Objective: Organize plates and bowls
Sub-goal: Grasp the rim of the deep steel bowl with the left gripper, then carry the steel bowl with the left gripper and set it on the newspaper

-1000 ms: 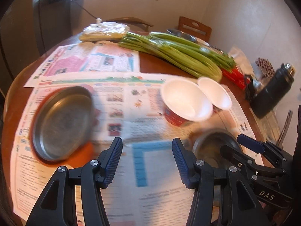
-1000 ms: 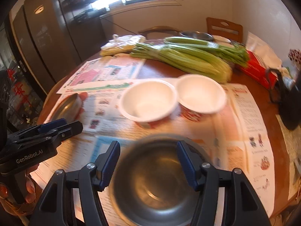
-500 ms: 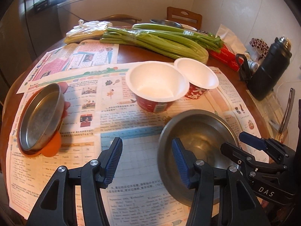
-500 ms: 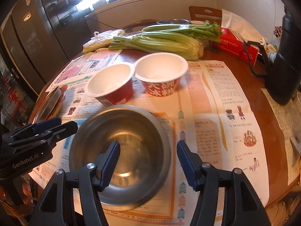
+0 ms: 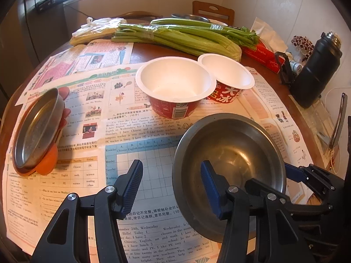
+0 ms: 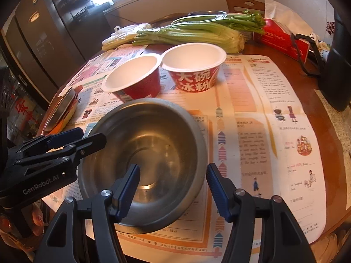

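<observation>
sorting looks barely begun, judging by the layout: nothing is nested or stacked except a metal plate (image 5: 37, 129) resting tilted on an orange plate (image 5: 47, 164). steel bowl (image 5: 230, 166) taken as landmark. it sits on the newspaper-covered counter (image 5: 140, 50), near its front edge.

- two paper bowls (image 5: 175, 83), (image 5: 228, 74): just behind the steel bowl, rims touching side by side, red printed walls, white inside, empty.
- plate pair: well to the left of the steel bowl, at the counter's edge.
- steel bowl: dull brushed metal, empty, faint marks inside.

left hand-held gripper (image 5: 171, 186): released, nothing between the pads; one finger reaches over the steel bowl's near rim, the other hangs over newspaper.
right hand-held gripper (image 6: 172, 188): released too, straddling the bowl's right rim, pads not pressing.

left to do: gather bowls, gather plates.
</observation>
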